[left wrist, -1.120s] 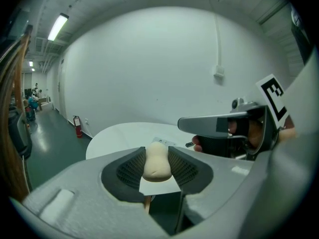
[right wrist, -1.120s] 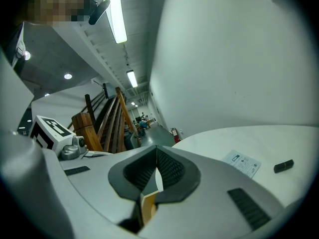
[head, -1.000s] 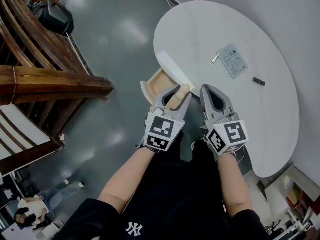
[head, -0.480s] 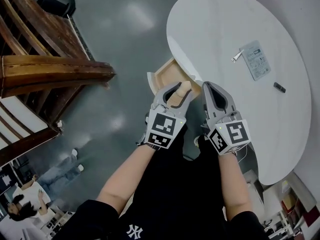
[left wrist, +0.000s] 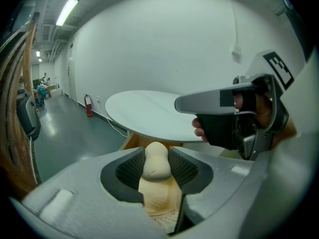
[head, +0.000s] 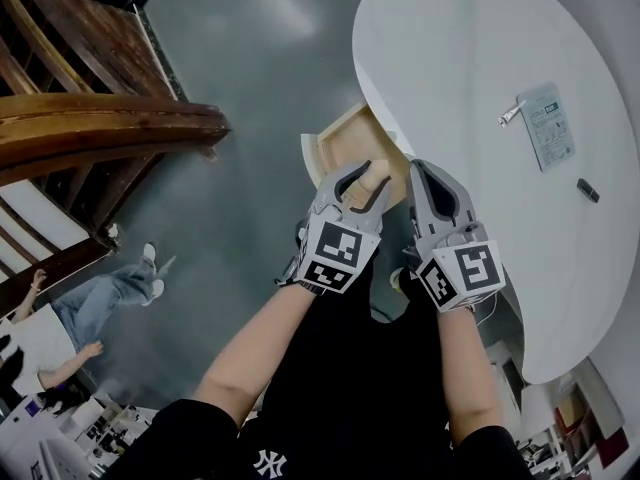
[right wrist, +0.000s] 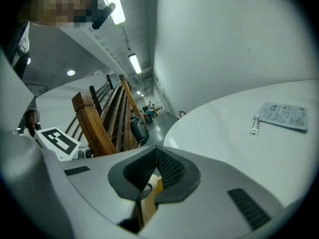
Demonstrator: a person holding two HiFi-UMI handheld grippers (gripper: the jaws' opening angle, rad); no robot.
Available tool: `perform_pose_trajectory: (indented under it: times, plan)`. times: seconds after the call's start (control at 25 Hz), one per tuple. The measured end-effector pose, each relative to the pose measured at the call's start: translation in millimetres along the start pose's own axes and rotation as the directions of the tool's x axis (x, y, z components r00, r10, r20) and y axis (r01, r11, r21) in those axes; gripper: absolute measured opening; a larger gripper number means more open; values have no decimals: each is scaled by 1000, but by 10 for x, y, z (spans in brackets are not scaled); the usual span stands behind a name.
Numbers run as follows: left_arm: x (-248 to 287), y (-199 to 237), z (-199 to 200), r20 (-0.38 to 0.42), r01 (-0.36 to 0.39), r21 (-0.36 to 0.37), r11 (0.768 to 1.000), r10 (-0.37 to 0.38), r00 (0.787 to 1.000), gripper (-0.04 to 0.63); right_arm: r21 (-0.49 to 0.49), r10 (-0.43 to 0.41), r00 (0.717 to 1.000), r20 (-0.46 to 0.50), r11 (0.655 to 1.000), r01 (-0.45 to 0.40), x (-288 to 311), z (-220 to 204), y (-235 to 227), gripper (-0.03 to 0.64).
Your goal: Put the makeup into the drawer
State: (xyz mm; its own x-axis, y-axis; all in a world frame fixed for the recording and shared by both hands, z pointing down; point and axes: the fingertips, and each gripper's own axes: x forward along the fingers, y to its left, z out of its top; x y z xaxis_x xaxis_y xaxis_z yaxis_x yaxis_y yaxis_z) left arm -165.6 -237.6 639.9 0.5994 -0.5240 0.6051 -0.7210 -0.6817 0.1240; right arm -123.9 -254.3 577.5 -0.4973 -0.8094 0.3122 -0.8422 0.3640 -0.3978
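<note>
A beige makeup sponge (head: 374, 176) sits between the jaws of my left gripper (head: 362, 182), which is shut on it. In the left gripper view the sponge (left wrist: 155, 167) stands upright with the ribbed pads pressed on both of its sides. The wooden drawer (head: 333, 140) hangs open under the rim of the white round table (head: 450, 58), just beyond the sponge. My right gripper (head: 423, 170) is close beside the left one, over the table's edge, its jaws shut (right wrist: 156, 152) with nothing between them.
A flat packet (head: 548, 126), a small tube (head: 509, 114) and a small black item (head: 588, 190) lie on the table's right side. Wooden railings (head: 100, 128) stand at the left over grey floor. A person (head: 60, 318) is at the lower left.
Both grippers have come down together towards the open drawer, which now lies right ahead of the sponge. The left gripper keeps its hold and the right stays shut.
</note>
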Motion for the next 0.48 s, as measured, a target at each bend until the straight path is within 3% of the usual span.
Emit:
perform_pose_trajectory:
  times: [0.48]
  plan:
    - [327,90,-476,-81,1,14,1000,1,997,152,-8,19,1000,2,1000,-19,189,-270,-58,15]
